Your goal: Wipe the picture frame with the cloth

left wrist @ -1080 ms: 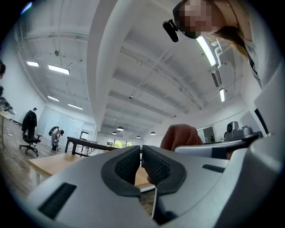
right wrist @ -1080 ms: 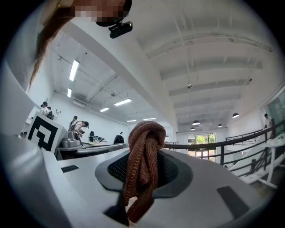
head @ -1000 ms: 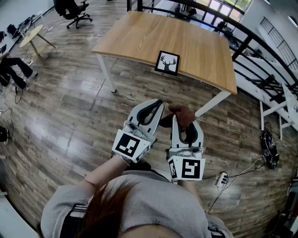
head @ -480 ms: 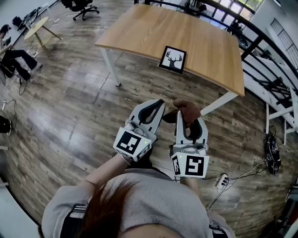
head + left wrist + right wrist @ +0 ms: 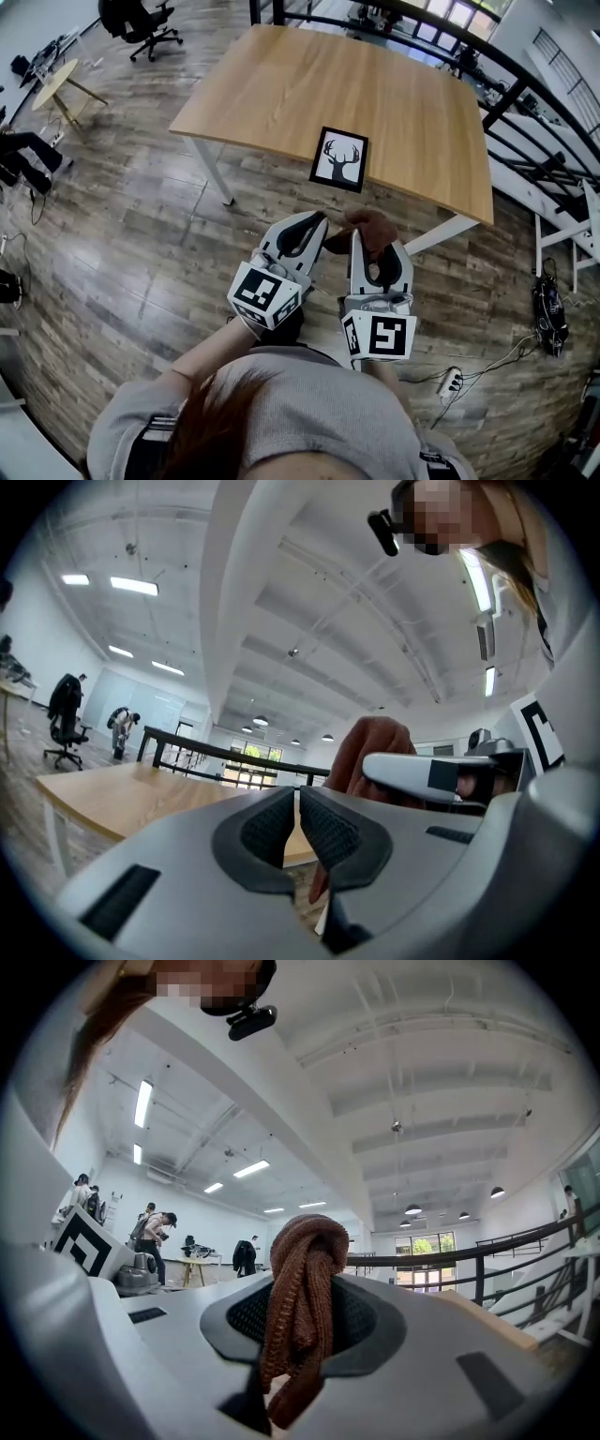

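You're closing in; the picture frame [image 5: 339, 159] sits nearer now. Your right gripper [image 5: 377, 251] clamps the soft, limp cloth [image 5: 302, 1251]. Your left gripper [image 5: 292, 832], jaws together and empty, can brace the light frame's edge.

rust-brown ribbed knit cloth [image 5: 298, 1297]; black picture frame [image 5: 339, 159] around a white print with a black antlered deer; pale wood worktop [image 5: 281, 84]; grey-brown plank floor [image 5: 122, 244]; pale grey left gripper [image 5: 317, 219] and right gripper [image 5: 375, 246], black-and-white square markers.
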A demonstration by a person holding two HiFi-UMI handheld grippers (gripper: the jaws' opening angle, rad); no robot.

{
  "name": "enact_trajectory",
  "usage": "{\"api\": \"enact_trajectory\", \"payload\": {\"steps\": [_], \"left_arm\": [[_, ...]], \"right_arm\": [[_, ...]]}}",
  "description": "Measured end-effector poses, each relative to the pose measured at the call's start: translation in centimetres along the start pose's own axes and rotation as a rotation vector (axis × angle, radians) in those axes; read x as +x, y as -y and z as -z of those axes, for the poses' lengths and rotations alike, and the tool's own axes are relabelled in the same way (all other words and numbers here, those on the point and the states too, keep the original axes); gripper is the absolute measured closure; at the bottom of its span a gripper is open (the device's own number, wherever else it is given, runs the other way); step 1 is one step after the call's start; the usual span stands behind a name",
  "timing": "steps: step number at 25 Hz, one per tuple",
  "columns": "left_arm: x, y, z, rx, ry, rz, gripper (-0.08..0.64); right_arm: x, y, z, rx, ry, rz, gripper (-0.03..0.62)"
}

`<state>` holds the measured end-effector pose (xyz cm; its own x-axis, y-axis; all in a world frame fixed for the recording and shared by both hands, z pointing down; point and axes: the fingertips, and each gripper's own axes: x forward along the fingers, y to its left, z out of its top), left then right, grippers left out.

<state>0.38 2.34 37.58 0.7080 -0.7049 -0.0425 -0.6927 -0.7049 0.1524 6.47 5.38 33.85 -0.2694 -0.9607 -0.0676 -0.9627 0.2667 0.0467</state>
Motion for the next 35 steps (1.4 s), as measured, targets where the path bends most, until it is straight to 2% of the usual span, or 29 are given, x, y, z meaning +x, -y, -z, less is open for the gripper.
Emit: {"api": "enact_trajectory", "payload": {"steps": [7, 10, 13, 16, 18, 23, 25, 27, 29, 33, 35], "left_arm": [[7.0, -7.3, -0.2, 0.019, -0.058, 0.026, 0.552], [8.9, -9.2, 0.4, 0.020, -0.093, 0.032, 0.552], [10.0, -10.0, 1.1, -0.013, -0.117, 0.033, 0.552], [11.5, -9.8, 3.2, -0.025, -0.207, 0.096, 0.552], [12.0, -10.1, 5.0, -0.022, -0.283, 0.112, 0.551], [11.9, -13.0, 8.9, -0.070, -0.412, 0.042, 0.547], [11.7, -14.1, 10.7, -0.116, -0.455, 0.036, 0.515], [11.7, -15.0, 12.6, -0.166, -0.495, 0.039, 0.440], [11.9, -15.9, 14.5, -0.222, -0.526, 0.042, 0.409], [12.9, -18.0, 19.2, -0.373, -0.610, 0.041, 0.390], [13.5, -18.7, 21.5, -0.478, -0.648, 0.055, 0.388]], "right_arm": [[9.8, 2.2, -0.3, -0.012, 0.008, 0.028, 0.459], [11.6, 3.6, 0.6, 0.011, -0.014, 0.068, 0.459], [12.3, 4.4, 1.2, 0.017, -0.042, 0.075, 0.459], [13.1, 5.5, 1.9, 0.016, -0.058, 0.069, 0.459], [13.3, 6.0, 2.4, 0.022, -0.069, 0.058, 0.459], [13.9, 6.5, 3.2, 0.021, -0.087, 0.029, 0.459], [13.8, 6.6, 3.8, 0.030, -0.099, 0.021, 0.459], [13.7, 6.7, 4.6, 0.038, -0.118, 0.013, 0.459], [13.7, 6.9, 5.5, 0.045, -0.136, 0.008, 0.459], [13.6, 7.0, 7.1, 0.057, -0.166, -0.001, 0.459], [13.8, 7.0, 7.9, 0.071, -0.181, -0.008, 0.459]]}}
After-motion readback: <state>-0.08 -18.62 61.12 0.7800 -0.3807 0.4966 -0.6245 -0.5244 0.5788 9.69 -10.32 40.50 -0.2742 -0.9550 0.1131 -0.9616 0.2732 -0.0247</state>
